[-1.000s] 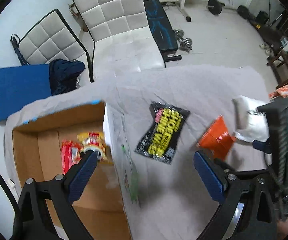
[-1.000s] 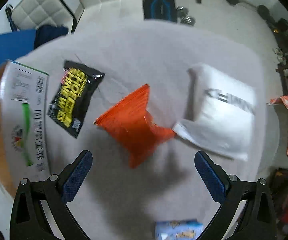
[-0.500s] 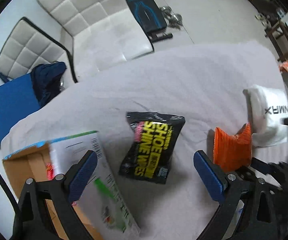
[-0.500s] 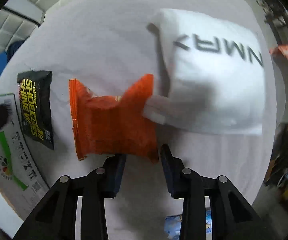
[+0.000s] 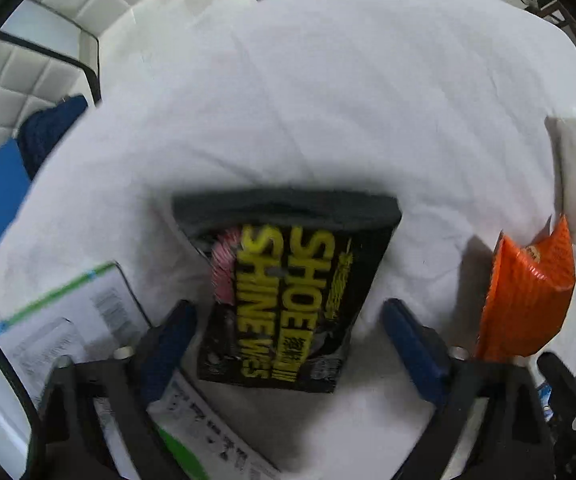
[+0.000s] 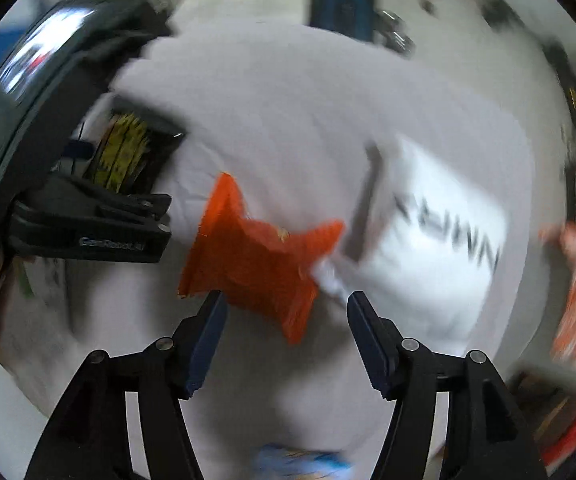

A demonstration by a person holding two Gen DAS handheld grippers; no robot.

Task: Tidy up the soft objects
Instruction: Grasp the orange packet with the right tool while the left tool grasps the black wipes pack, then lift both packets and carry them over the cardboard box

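Note:
A black and yellow shoe shine wipes pack [image 5: 288, 296] lies on the white cloth. My left gripper [image 5: 288, 328] is open, its fingers on either side of the pack's near half. An orange snack bag [image 6: 256, 260] lies to the right; it also shows in the left wrist view [image 5: 528, 296]. My right gripper [image 6: 286, 308] is open, its fingers either side of the bag's near edge. A white soft package [image 6: 440, 240] with black letters lies against the bag's right side. The wipes pack also shows in the right wrist view [image 6: 128, 152].
The cardboard box's printed flap [image 5: 68, 332] is at the lower left. The left gripper's body [image 6: 68, 184] fills the left of the right wrist view. A light blue packet [image 6: 300, 460] lies near the table's front edge. White quilted chairs [image 5: 28, 80] stand beyond the table.
My left gripper has swung right from the box and down over the wipes pack. My right gripper closed in on the orange bag, narrowed, then opened wider again.

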